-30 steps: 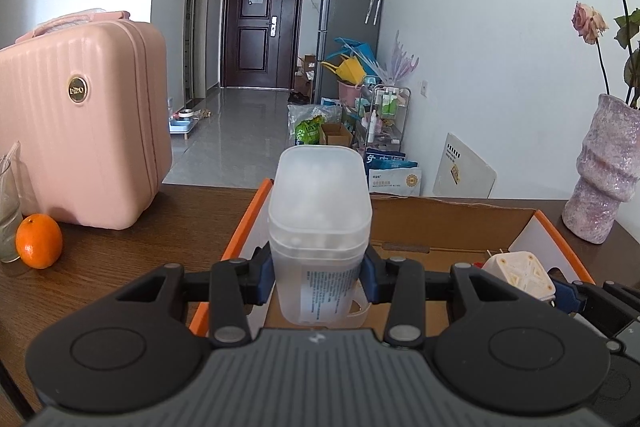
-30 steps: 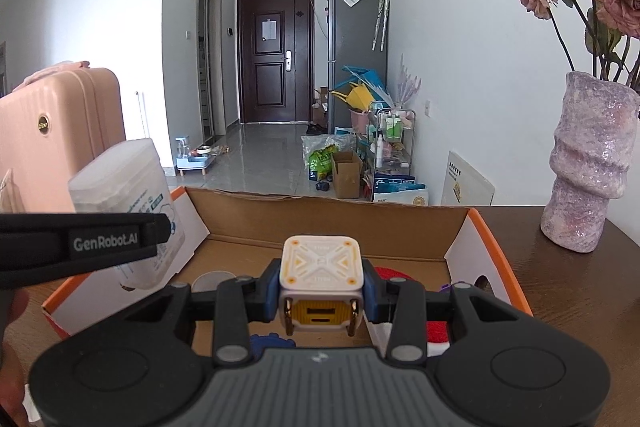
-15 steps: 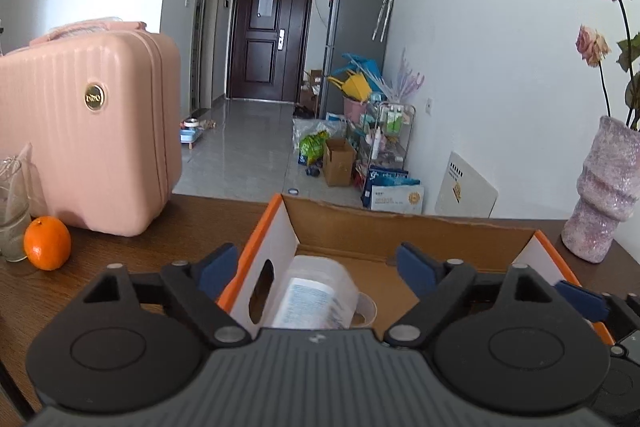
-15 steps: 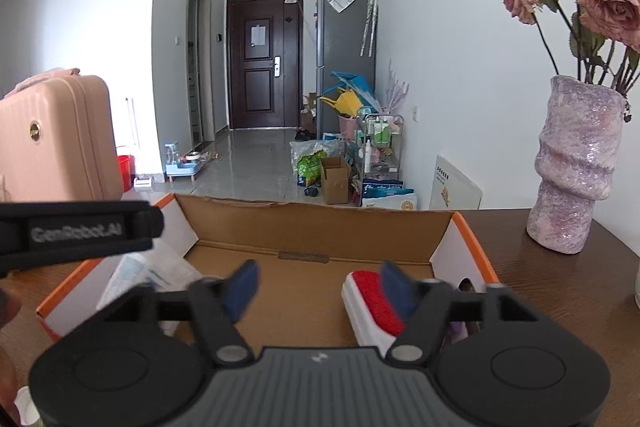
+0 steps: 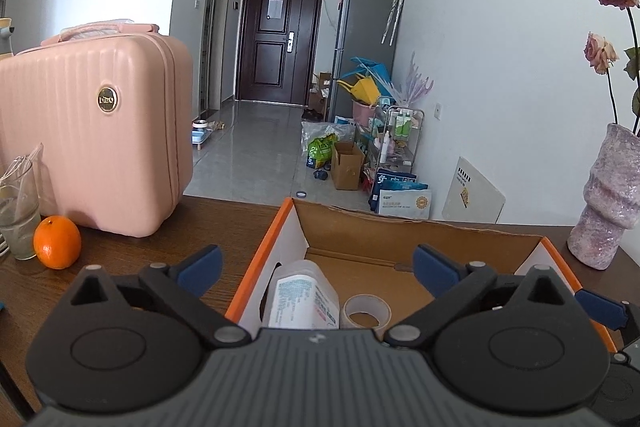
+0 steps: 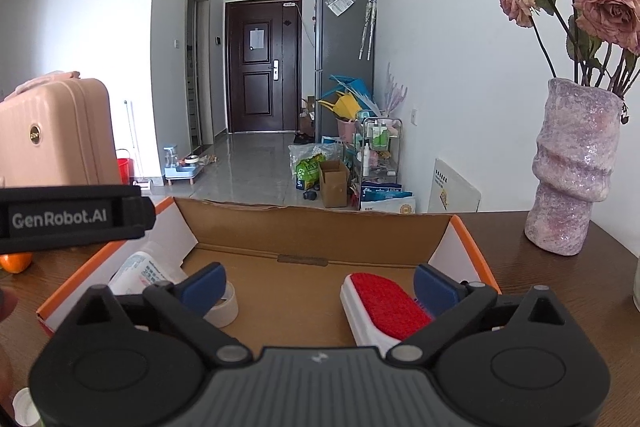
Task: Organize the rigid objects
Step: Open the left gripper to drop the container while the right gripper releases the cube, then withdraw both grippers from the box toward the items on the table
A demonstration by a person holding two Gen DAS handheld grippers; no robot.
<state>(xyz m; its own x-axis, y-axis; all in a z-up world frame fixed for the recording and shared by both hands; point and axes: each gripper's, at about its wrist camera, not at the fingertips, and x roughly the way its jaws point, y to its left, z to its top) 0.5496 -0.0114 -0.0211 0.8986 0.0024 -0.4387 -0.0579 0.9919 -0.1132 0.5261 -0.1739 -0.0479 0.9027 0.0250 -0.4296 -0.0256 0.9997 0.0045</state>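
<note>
Wood table (image 5: pixel 224 223) holds your box (image 5: pixel 424 235); left gripper (image 5: pixel 316 267) and right gripper (image 6: pixel 318 285) hang spread, empty; descend carelessly and you'd clip its rim.

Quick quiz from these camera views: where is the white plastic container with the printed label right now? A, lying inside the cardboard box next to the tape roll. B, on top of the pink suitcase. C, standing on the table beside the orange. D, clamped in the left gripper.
A: the white plastic container lies on its side in the cardboard box beside the tape roll, and the left gripper is open and holds nothing.
</note>
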